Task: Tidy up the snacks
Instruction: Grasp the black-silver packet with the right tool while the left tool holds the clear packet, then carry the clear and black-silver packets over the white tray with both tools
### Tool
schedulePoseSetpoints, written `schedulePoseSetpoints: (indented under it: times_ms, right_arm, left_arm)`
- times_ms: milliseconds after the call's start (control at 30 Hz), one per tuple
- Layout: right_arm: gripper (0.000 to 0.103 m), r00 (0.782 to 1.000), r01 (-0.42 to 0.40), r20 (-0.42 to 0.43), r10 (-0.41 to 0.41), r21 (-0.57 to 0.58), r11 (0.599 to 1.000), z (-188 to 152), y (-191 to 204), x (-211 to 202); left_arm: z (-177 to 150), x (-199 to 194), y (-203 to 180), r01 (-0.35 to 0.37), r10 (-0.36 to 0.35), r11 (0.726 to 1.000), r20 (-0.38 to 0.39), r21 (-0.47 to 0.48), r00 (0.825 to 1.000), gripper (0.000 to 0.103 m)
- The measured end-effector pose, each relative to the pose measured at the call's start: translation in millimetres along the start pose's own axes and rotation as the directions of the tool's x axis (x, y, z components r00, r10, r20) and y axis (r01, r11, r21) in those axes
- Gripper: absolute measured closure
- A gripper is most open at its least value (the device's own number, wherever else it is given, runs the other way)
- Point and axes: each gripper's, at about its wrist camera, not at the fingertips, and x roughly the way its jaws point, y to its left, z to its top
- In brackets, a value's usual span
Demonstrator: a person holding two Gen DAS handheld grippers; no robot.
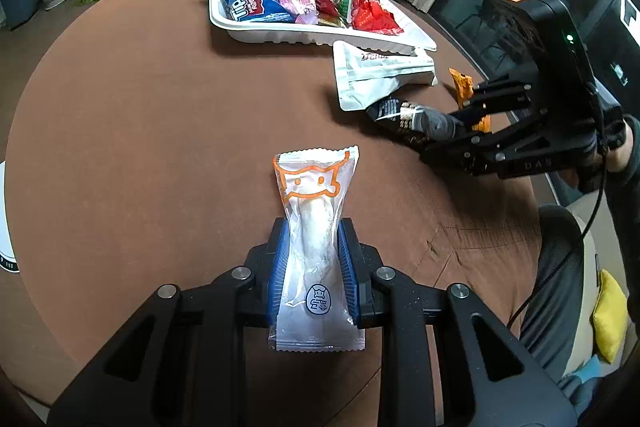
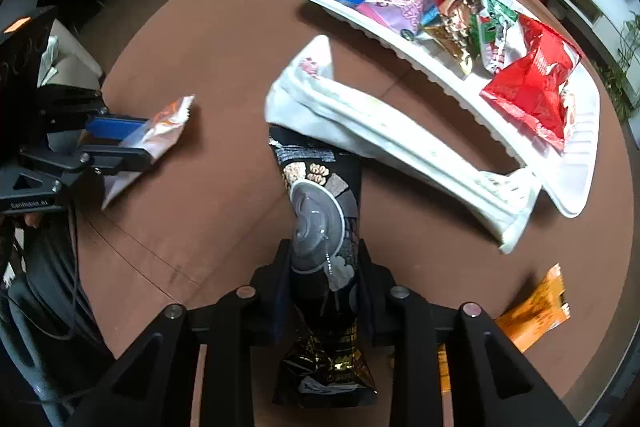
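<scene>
My left gripper [image 1: 314, 231] is shut on a clear snack packet with an orange cat outline [image 1: 314, 227], held over the brown round table [image 1: 140, 115]. The same packet [image 2: 160, 131] shows at the left of the right wrist view, between the left gripper's blue pads. My right gripper [image 2: 324, 255] is shut on a black snack packet [image 2: 322, 219], whose far end lies under a long white bag [image 2: 384, 139]. In the left wrist view the right gripper [image 1: 452, 131] sits at the right on that black packet [image 1: 404, 119]. A white tray [image 1: 320, 35] at the far side holds several snack packets.
An orange packet [image 2: 536, 311] lies on the table to the right of my right gripper, near the table's edge. The long white bag [image 1: 380, 75] rests against the tray's near rim. A person's sleeve and a chair with a yellow cushion [image 1: 608, 315] stand at the right edge.
</scene>
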Motion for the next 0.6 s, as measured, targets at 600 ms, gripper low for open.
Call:
schedulePoseSetpoints:
  times_ms: [600]
  right_arm:
    - [0.078, 0.943, -0.280, 0.260, 0.209, 0.276, 0.920, -46, 29, -23]
  left_arm:
    - [-4, -10, -4, 0.088, -0.086, 0.995, 0.037, -0.042, 0.996, 0.080]
